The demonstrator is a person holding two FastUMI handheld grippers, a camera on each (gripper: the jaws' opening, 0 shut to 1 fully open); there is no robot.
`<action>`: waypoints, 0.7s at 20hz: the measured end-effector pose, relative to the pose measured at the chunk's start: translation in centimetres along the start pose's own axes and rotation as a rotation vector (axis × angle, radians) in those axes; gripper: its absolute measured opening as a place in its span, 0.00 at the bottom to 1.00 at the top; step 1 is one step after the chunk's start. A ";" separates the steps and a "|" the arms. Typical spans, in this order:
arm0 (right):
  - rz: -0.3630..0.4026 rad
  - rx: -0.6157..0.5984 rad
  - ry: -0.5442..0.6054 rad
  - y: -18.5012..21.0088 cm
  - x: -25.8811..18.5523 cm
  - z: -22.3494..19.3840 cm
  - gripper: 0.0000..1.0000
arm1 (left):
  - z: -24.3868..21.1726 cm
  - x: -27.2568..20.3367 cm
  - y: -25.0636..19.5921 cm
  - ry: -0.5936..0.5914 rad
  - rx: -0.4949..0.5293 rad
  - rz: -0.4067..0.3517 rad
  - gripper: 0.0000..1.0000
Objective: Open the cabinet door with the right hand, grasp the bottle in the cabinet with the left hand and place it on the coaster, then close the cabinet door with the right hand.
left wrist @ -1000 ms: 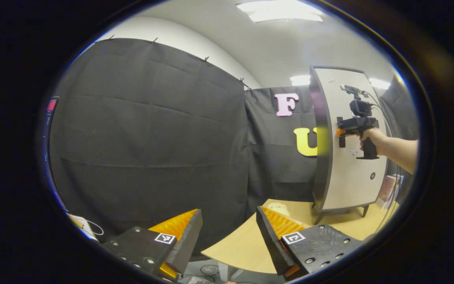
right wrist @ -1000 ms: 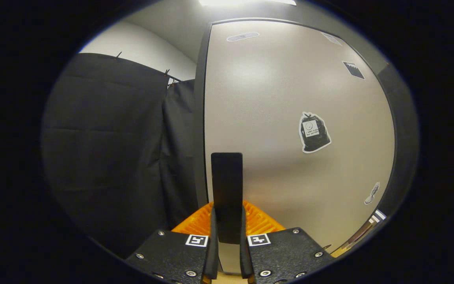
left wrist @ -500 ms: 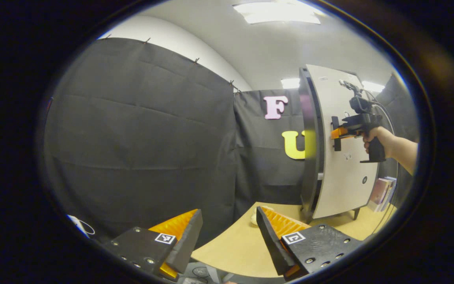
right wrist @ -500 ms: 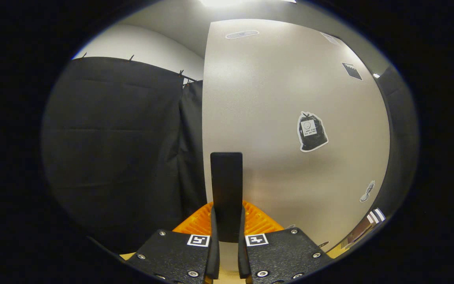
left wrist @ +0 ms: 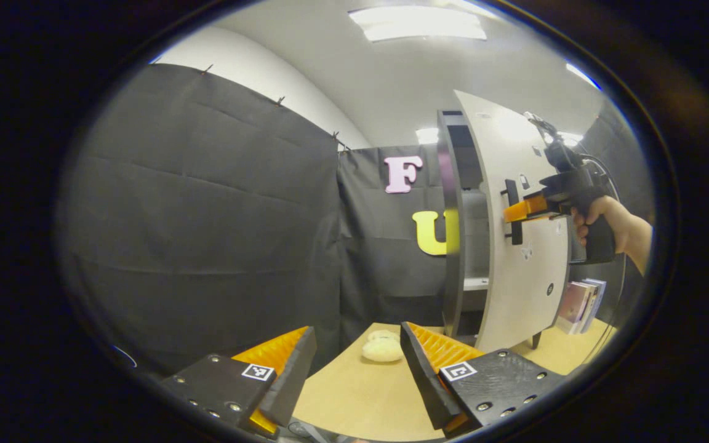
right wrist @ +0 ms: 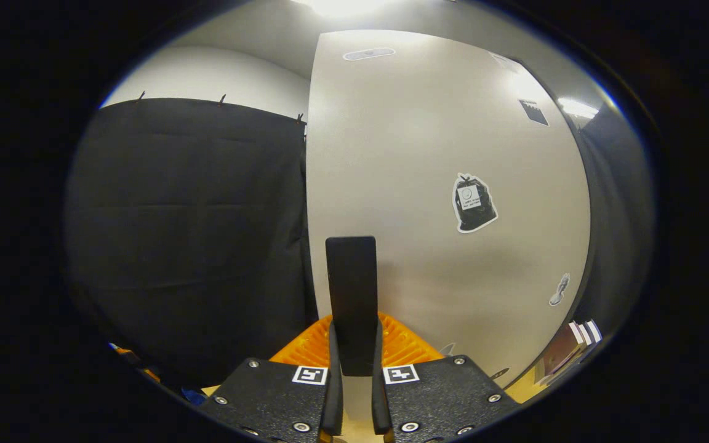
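At right of the left gripper view, my right gripper (left wrist: 517,210) clenched the door handle (right wrist: 352,301); the cabinet door (left wrist: 517,215) stood partly open. My left gripper (left wrist: 354,369) hung released at bottom. I saw no bottle; grasping, placing and closing remained.

Recording booth, black cloth walls (left wrist: 207,234), office ceiling lights (left wrist: 416,23)

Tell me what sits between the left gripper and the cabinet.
In the left gripper view, bare tabletop runs from the left gripper toward the cabinet, with one pale round lump lying on it partway; it is too blurred to identify.
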State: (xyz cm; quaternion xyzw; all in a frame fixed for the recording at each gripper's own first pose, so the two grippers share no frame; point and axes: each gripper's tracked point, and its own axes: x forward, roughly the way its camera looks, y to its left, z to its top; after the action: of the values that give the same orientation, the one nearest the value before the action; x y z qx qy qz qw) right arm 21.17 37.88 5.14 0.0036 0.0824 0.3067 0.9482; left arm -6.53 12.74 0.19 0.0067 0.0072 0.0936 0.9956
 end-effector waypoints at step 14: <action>0.070 0.000 0.001 -0.3 -0.2 0.3 0.17 | 0.9 1.0 -8.5 -0.022 0.003 -0.131 0.79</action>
State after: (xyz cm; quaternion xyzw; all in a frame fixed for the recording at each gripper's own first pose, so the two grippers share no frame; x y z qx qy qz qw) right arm 21.21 37.56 5.49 0.0061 0.0828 0.3397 0.9369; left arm -3.94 4.58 0.99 0.0087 -0.0030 0.0280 0.9996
